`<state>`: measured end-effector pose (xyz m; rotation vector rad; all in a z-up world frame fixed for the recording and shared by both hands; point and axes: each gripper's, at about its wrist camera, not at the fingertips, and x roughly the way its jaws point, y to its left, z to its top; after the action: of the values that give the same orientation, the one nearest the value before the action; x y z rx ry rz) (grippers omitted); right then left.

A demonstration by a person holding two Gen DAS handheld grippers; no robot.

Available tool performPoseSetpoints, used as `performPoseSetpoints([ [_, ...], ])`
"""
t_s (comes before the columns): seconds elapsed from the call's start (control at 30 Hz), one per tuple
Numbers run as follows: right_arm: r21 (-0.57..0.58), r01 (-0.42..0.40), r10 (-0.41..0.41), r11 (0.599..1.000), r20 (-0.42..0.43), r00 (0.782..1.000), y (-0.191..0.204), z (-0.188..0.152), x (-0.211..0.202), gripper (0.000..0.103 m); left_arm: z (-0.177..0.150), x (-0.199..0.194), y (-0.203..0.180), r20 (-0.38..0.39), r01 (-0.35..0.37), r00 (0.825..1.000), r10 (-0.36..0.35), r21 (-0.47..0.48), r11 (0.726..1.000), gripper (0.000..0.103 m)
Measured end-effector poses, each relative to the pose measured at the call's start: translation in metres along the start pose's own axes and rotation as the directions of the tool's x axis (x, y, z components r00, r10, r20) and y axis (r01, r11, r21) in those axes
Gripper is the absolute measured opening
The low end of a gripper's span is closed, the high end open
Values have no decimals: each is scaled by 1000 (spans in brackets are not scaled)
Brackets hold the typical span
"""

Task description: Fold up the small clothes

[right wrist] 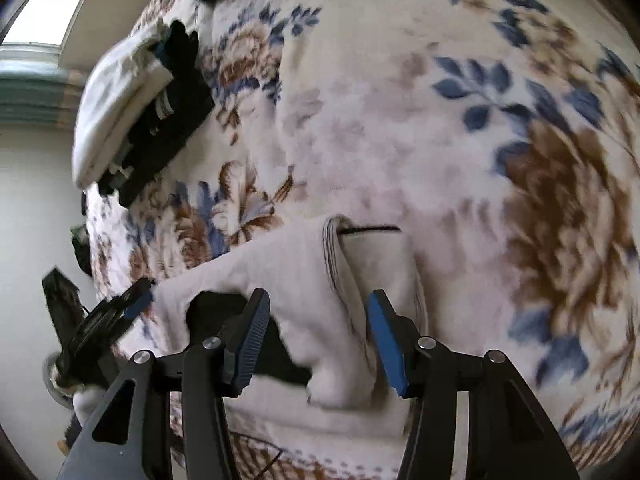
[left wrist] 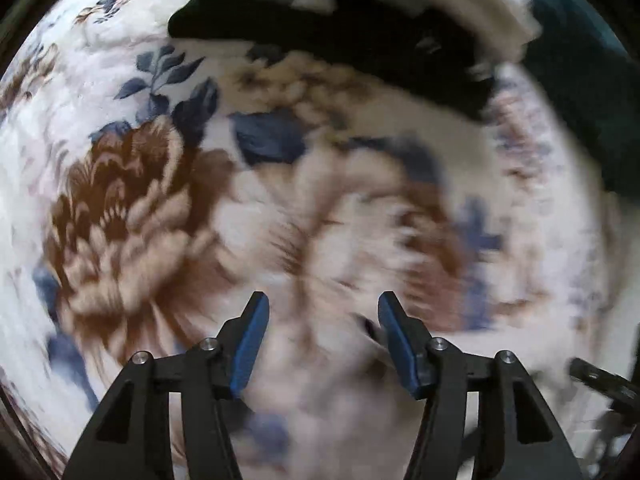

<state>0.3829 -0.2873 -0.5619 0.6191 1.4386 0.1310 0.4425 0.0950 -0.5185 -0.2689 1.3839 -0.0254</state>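
A small white garment (right wrist: 304, 280) with a ribbed neck opening lies on the floral blanket (right wrist: 400, 128), right in front of my right gripper (right wrist: 318, 300). That gripper is open and empty, its jaws spread over the garment's near part. My left gripper (left wrist: 324, 304) is open and empty above bare floral blanket (left wrist: 132, 208); its view is motion-blurred. The left gripper (right wrist: 138, 300) also shows at the left edge of the right wrist view, beside the garment's left end.
A stack of folded clothes, white (right wrist: 120, 92) over black (right wrist: 172, 128), lies at the blanket's far edge; it also shows in the left wrist view (left wrist: 360, 40). A dark teal item (left wrist: 592, 80) lies beside it. White wall and window (right wrist: 48, 4) at left.
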Motion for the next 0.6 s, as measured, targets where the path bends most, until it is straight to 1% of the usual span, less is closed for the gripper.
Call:
performPoseSetpoints([
  [0.03,-27,23,-24,999,-14,1000,1,3,8,54,3,6,3,-14,15,1000,-15,-3,1000,54],
  [0.1,-77,111,-113,991,-30,993,0,8,24,54,6,2,9,-17,62,998,-62,-31,998,54],
  [0.13,-103,155,-159,983,-33,987,-2,10,29,54,4,-9,14,-3,121,993,-121,-51,991,54],
  [0.17,-123,207,-211,971,-21,977,-3,11,30,54,2,-19,19,10,182,983,-181,-67,981,55],
  [0.2,-122,206,-209,971,-12,978,-4,12,27,54,-4,-32,25,26,254,967,-253,-95,962,59],
  [0.23,-107,172,-174,979,-10,985,-8,11,21,54,-10,-40,28,37,303,953,-301,-117,946,63],
  [0.27,-82,128,-129,988,-6,992,-12,10,14,64,-20,-51,30,60,367,930,-362,-137,920,74],
  [0.3,-53,94,-94,994,0,996,-18,9,8,81,-31,-59,27,75,400,916,-393,-142,905,76],
  [0.33,-37,72,-72,997,1,997,-23,7,6,88,-40,-61,21,67,411,912,-405,-130,902,76],
  [0.37,-8,28,-28,1000,-8,1000,-31,4,4,94,-46,-59,16,43,394,919,-392,-105,913,76],
  [0.4,12,-4,4,1000,-17,1000,-37,1,5,94,-52,-53,5,15,331,944,-330,-62,942,76],
  [0.43,25,-23,24,999,-26,999,-41,-1,7,94,-58,-45,-1,-5,237,971,-237,-19,971,76],
  [0.47,48,-43,45,998,-50,998,-49,-4,12,94,-64,-34,-4,-25,164,986,-163,15,986,76],
  [0.5,58,-48,52,997,-61,997,-52,-9,17,94,-68,-24,-1,-45,117,992,-116,15,993,76],
  [0.53,71,-52,57,996,-79,995,-56,-13,23,94,-72,-17,5,-61,91,994,-91,0,996,76],
  [0.6,85,-39,47,996,-105,993,-62,-19,33,94,-75,-10,23,-68,155,985,-160,-67,986,76],
])
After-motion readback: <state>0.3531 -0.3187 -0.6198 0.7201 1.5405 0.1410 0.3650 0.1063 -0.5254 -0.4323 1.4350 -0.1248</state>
